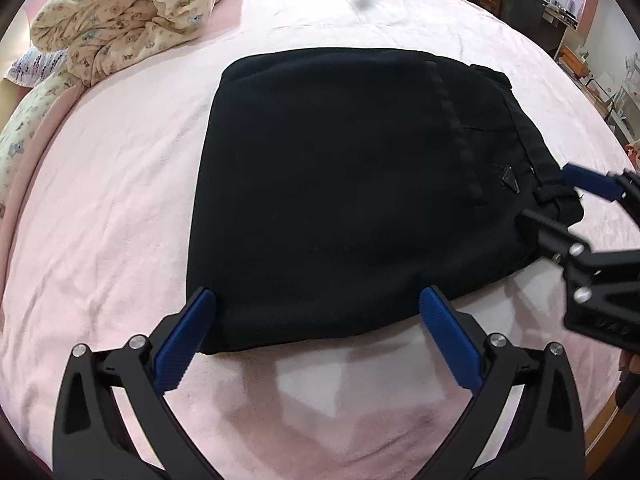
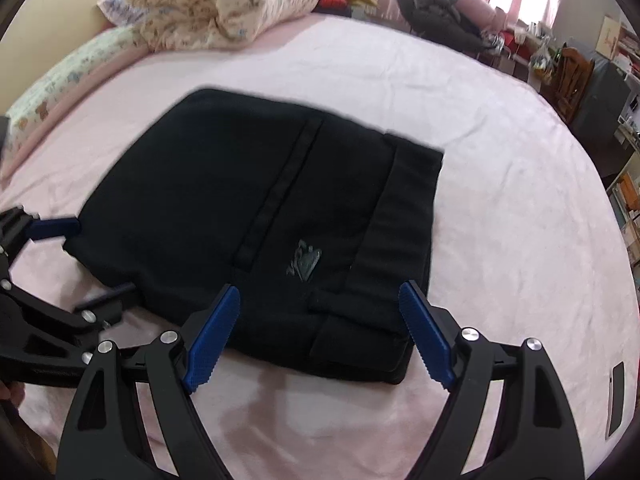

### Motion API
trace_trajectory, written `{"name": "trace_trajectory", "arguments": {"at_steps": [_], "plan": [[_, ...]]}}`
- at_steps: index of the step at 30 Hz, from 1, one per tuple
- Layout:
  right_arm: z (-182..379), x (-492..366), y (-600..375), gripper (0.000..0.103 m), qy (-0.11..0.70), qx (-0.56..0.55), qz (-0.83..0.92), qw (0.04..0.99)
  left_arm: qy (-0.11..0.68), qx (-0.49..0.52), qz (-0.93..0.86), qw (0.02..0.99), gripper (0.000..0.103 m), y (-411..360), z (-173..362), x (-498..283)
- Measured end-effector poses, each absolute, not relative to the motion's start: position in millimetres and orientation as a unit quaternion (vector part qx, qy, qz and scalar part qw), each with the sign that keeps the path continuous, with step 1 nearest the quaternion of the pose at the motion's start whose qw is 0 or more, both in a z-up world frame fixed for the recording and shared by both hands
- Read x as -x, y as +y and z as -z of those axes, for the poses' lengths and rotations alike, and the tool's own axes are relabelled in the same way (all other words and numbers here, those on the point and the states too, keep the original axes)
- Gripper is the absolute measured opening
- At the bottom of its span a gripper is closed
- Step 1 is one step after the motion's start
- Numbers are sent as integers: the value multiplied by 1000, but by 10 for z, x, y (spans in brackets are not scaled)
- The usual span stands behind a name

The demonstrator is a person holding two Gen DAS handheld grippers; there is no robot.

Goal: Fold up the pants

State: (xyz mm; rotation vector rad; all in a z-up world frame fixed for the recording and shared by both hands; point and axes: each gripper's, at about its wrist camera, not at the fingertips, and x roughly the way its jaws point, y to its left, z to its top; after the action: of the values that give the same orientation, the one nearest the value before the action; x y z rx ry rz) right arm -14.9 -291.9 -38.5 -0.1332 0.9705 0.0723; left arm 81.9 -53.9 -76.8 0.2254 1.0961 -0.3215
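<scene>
Black pants (image 1: 340, 200) lie folded into a compact rectangle on the pink bed (image 1: 120, 220), waistband and a small logo toward the right. My left gripper (image 1: 318, 300) is open, its blue pads spread over the near left edge of the pants, nothing pinched. In the right wrist view the same pants (image 2: 260, 220) fill the middle. My right gripper (image 2: 320, 296) is open over the near waistband corner, holding nothing. Each gripper shows in the other's view: the right gripper (image 1: 560, 196) at the far right, the left gripper (image 2: 80, 256) at the far left.
A bundled patterned quilt (image 1: 120, 20) and pillows sit at the head of the bed. Dark clothes (image 2: 440, 12) lie at the far edge. Shelves and furniture (image 1: 560, 8) stand beyond the bed. A dark flat object (image 2: 616, 400) lies near the bed's right side.
</scene>
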Motion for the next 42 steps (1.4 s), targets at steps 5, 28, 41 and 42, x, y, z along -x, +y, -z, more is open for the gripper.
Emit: {"name": "trace_trajectory", "arguments": {"at_steps": [5,28,41,42], "plan": [[460,116,-2922,87,472,68,-43,878,518,-103,156,835,101,-528,750,-826],[46,540,-3067,92,358,-52,40,932,420,-68,86,901,101,-273,331,-583],[-407,1372,-2938,92,290,-44,96,951,375,-64,105,919,101,-157,-125,114],[-417,1390,-2925,92,289,-42,97,952,373,-65,105,919,101,-147,-154,160]]}}
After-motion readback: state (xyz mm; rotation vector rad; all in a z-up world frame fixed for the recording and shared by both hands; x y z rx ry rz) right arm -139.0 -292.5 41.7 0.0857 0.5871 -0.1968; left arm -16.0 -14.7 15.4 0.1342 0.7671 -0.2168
